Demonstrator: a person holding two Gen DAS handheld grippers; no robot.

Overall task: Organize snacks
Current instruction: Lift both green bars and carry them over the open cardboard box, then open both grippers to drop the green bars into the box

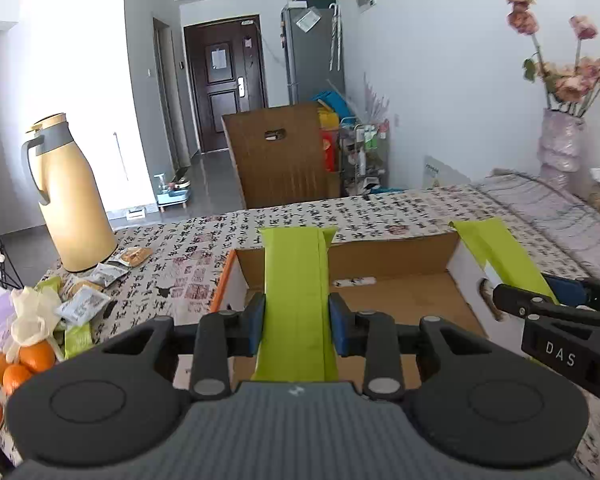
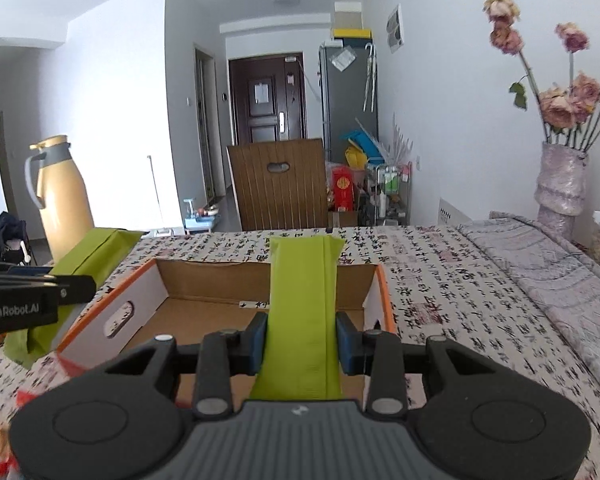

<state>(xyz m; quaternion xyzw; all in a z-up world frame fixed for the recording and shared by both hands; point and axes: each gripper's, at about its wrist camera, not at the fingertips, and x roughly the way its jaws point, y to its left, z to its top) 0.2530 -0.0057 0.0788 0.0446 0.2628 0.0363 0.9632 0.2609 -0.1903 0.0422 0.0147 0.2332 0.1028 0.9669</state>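
- Left tongs (image 1: 296, 320): being held clenched on a green snack packet (image 1: 296, 280), pads pressed against its two long edges near mid-length; the packet is being carried upright-tilted above the near part of the cardboard box (image 1: 400, 300).
- Right tongs (image 2: 302, 338): likewise being held clamped on a second green snack packet (image 2: 302, 296), gripped across its width, above the same box's open interior.
- Handling, as judged: both packets are being taken for light, soft-walled film pouches, a little slippery and likely crushable; a mid-body hold across the narrow width is being favoured over the thin sealed ends.
- Cardboard box: being seen open-topped, with orange-edged white walls and a hand-hole, apparently bare inside, resting on the patterned worktop (image 2: 440, 280).
- Loose snack packets (image 1: 88, 292) and oranges (image 1: 24, 364): being kept in a pile at the left of the worktop, apart from the box.
- Thermos jug (image 1: 68, 196): being stood upright beyond that pile.
- Vase of dried flowers (image 2: 560, 184): being stood at the far right.
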